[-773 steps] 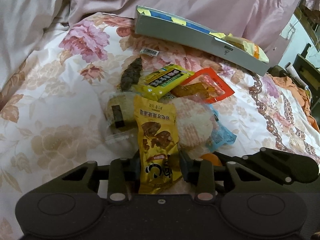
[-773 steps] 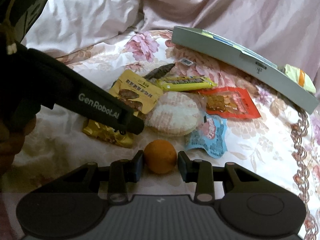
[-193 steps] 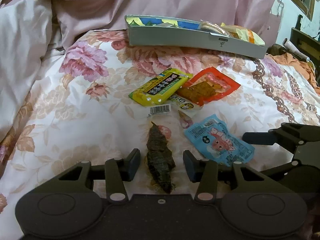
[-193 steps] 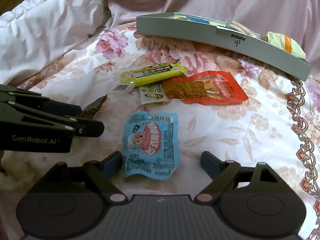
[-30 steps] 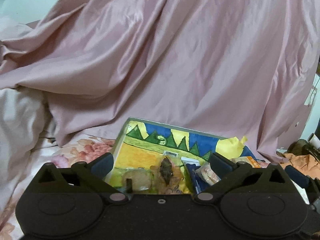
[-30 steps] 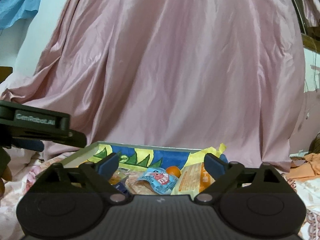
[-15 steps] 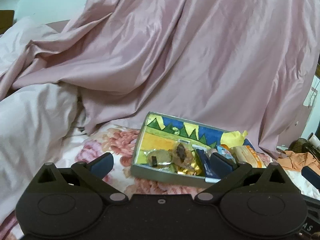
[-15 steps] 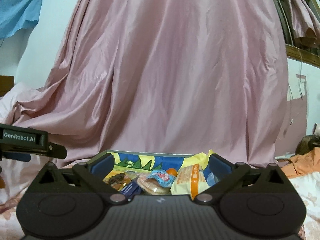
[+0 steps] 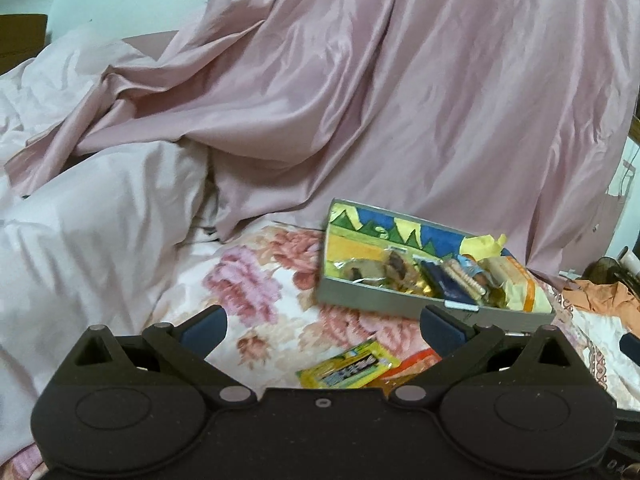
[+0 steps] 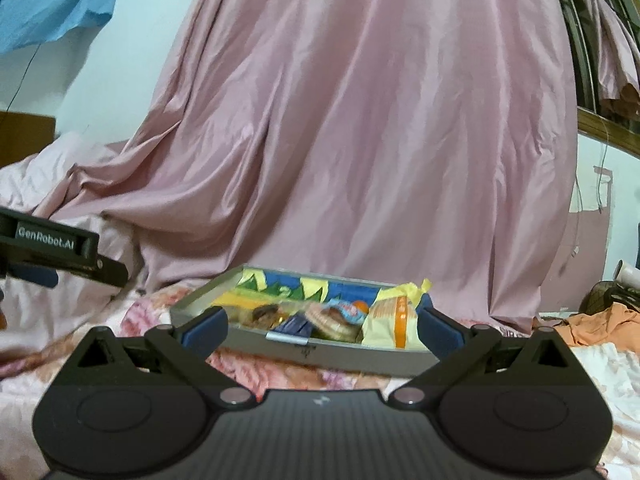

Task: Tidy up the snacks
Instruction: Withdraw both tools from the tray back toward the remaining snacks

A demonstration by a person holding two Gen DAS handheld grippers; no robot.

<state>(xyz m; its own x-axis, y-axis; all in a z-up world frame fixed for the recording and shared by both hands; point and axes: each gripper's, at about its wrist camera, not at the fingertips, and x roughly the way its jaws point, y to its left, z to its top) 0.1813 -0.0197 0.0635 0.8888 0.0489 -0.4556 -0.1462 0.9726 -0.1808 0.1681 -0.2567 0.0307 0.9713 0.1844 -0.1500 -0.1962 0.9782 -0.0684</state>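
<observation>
Grey tray (image 9: 384, 305) holds perhaps six snack packets (image 10: 394, 322).

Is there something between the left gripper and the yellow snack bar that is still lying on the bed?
Nothing visible. The left gripper is open and empty, and the yellow snack bar lies on the floral bedspread just below its fingers, uncovered, beside an orange packet.

On the bed (image 9: 256, 320) the tray (image 9: 380, 304) sits far and to the right, packets heaped inside it (crowded toward its right end), with a snack bar (image 9: 348, 370) lying nearer, just before it.
</observation>
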